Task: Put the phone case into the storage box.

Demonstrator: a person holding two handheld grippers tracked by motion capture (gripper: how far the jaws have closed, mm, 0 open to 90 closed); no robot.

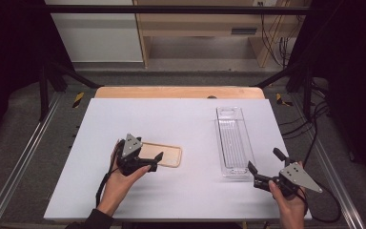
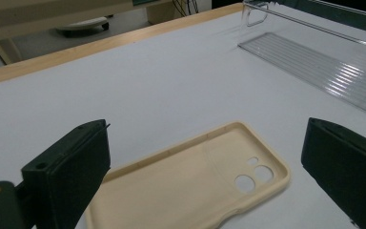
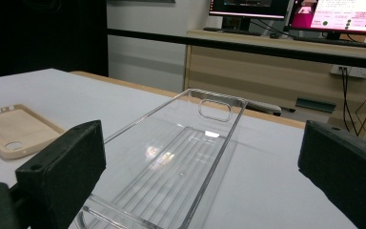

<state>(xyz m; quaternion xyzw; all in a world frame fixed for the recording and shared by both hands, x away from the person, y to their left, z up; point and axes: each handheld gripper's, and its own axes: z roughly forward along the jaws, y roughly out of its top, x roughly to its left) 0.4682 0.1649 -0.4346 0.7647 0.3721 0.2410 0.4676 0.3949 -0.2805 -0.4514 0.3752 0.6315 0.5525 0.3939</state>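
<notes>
On the white tabletop (image 1: 171,124) a beige phone case (image 1: 164,155) lies flat with its hollow side up, camera cut-outs toward the far end as the left gripper view shows them. Over its near end hangs the left gripper (image 1: 155,160), jaws spread wide, one on each side of the case and neither touching it; that straddle looks like a line-up for pinching the case across its width. Well apart to the right stands a long clear plastic tray (image 1: 232,143) with a ribbed floor and a handle slot in its far wall, set lengthwise away from the person. The right gripper (image 1: 262,167) waits just beside the tray's near end, jaws likewise wide apart and holding nothing, aimed along the tray's length. I judge it is placed there to steady the light tray, which could slide on the smooth surface. Judging by the layout, the case is bound for the tray, and the pick-up has not yet been made.
</notes>
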